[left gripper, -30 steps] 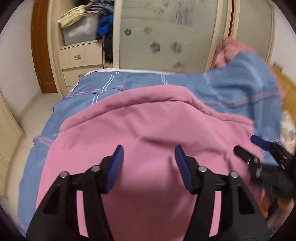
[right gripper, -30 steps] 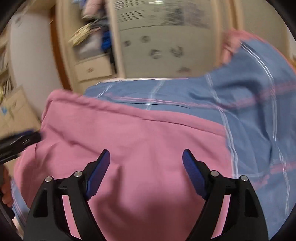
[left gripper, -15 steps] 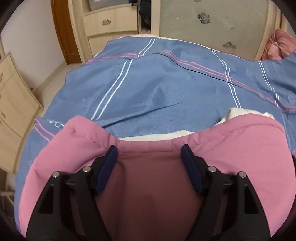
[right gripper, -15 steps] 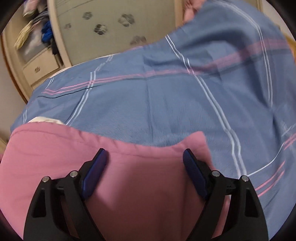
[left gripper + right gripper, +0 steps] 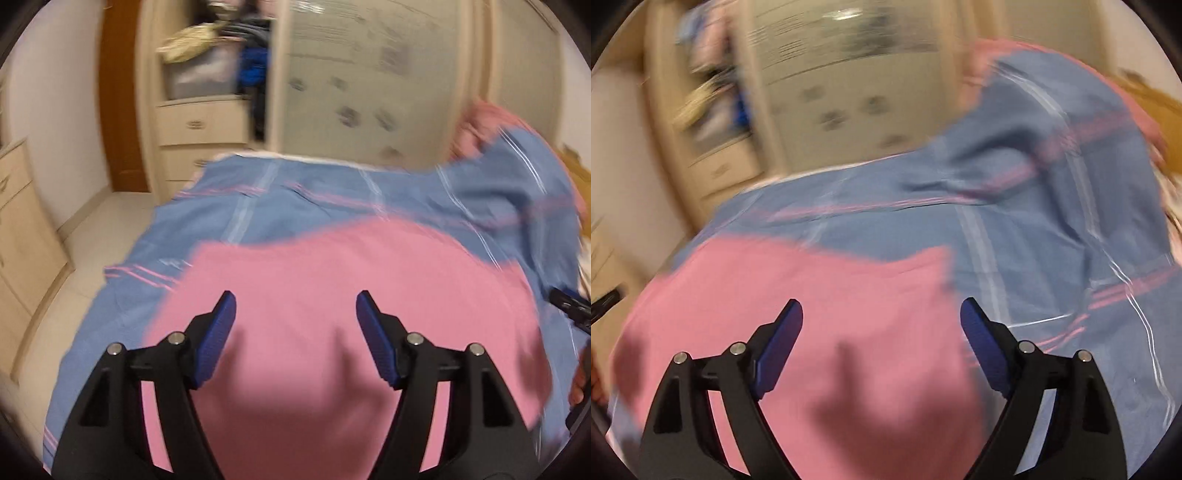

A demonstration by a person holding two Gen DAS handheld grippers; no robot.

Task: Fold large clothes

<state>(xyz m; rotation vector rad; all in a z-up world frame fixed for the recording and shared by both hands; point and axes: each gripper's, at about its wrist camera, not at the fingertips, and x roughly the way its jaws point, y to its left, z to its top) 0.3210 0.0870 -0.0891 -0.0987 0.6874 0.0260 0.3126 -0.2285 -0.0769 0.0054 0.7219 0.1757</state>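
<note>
Both tools have lifted away since half a second ago: our left tool and right tool hover wide open, empty, over the pink garment spread mid-frame on the bed. Soft, light, floppy cloth; we'd pinch its far corners.

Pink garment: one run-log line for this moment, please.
pink garment: flat on blue bedspread | left gripper: open | right gripper: open, empty

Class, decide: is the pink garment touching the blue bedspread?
Touching. The left wrist view shows the pink garment lying flat on the blue bedspread, no gap.
</note>
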